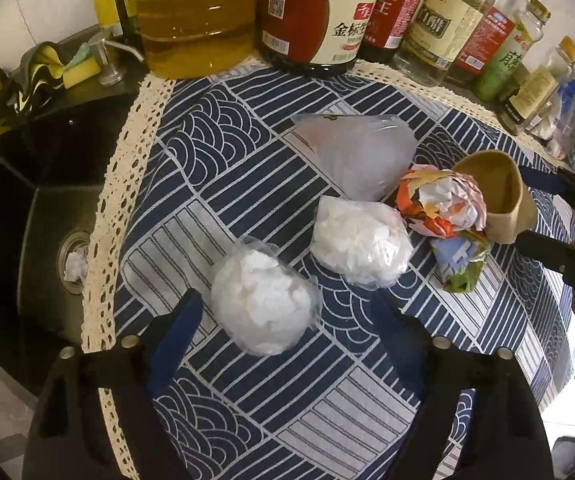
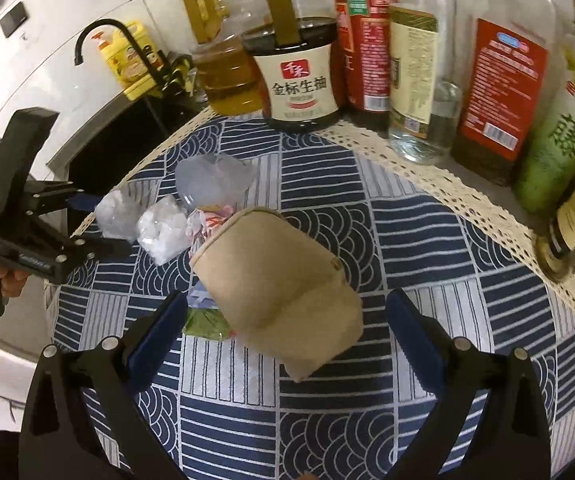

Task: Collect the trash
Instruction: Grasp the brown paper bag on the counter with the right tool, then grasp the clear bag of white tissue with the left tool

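Trash lies on a blue patterned cloth [image 1: 247, 128]. In the left wrist view my left gripper [image 1: 287, 312] is open around a white wad in clear plastic [image 1: 261, 300], which sits between the finger tips. Beyond it lie a second bagged white wad [image 1: 361, 240], a cloudy plastic bag [image 1: 357, 152], a crumpled colourful wrapper [image 1: 447, 216] and a tan paper cup on its side [image 1: 503, 196]. In the right wrist view my right gripper [image 2: 287, 312] is open around the tan cup [image 2: 283, 288]. The wads [image 2: 159, 232] lie to the left, by the left gripper [image 2: 83, 220].
Oil, soy sauce and vinegar bottles [image 1: 315, 12] line the back edge of the cloth, also in the right wrist view [image 2: 303, 76]. A black sink [image 1: 27, 208] with a drain lies left of the cloth, with a faucet [image 2: 103, 36] and sponges behind.
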Demonstrator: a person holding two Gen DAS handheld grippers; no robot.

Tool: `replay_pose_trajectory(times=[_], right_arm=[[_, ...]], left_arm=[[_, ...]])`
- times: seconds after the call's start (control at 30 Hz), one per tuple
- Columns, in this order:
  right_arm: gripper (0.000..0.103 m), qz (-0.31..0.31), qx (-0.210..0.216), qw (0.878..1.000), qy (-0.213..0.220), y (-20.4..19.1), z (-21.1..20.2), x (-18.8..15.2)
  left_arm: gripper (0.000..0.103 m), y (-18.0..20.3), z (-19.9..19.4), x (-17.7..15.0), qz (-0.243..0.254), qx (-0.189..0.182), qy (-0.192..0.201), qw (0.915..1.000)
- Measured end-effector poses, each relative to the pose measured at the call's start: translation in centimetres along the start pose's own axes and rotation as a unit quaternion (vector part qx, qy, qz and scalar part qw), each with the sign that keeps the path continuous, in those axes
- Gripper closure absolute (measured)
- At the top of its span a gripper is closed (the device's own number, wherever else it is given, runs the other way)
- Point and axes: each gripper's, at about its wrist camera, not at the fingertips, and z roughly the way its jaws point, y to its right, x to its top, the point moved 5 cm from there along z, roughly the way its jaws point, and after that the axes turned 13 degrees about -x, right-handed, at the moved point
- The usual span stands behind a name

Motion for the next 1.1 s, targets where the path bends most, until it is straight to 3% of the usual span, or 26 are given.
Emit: replay_pose_trajectory(times=[0.13, 0.23, 0.53, 1.1], right_arm=[[0.013, -0.013, 0.013, 1.0, -0.012, -0.3, 0.8, 0.2], [0.028, -0.019, 0.012, 0.999, -0.029, -0.2, 1.7, 0.1], [0.031, -0.007, 0.019, 1.0, -0.018, 0.6, 0.6, -0.2], [0.031, 0.027, -0.006, 1.0, 0.003, -0.3, -4.0, -2.1]], left_arm=[[0.043, -0.5, 0.2, 0.4, -0.017, 0.006, 0.002, 0.9998], [0.055, -0.7, 0.2, 0.5, -0.029, -0.002, 0.004, 0.9996], [0.055, -0.7, -0.2, 0.5, -0.026, 0.002, 0.01, 0.9996], [0.055, 1.6, -4.4, -2.1, -0.014, -0.028, 0.042, 0.9986]])
